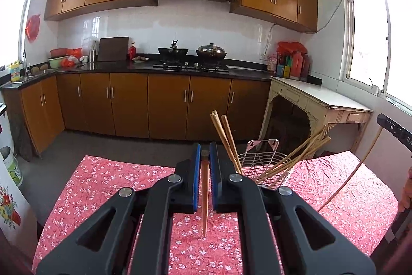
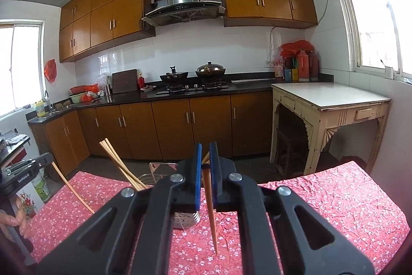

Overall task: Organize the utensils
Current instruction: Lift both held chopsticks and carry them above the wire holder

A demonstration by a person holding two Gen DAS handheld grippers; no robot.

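My left gripper (image 1: 205, 155) is shut on a single wooden chopstick (image 1: 205, 197) that points down toward the red floral tablecloth (image 1: 103, 187). A metal wire utensil holder (image 1: 260, 164) stands just right of it with several chopsticks (image 1: 226, 138) leaning inside. My right gripper (image 2: 205, 156) is shut on another chopstick (image 2: 212, 213), held above the cloth just right of the holder (image 2: 185, 221). The other gripper's chopstick (image 2: 72, 187) shows at the left of the right wrist view, and the right one (image 1: 347, 174) at the right of the left wrist view.
The table with the red cloth (image 2: 334, 197) fills the foreground. Beyond it are brown kitchen cabinets (image 1: 167, 107), a stove with two woks (image 1: 190, 53) and a worn cream side table (image 2: 329, 99) at the right.
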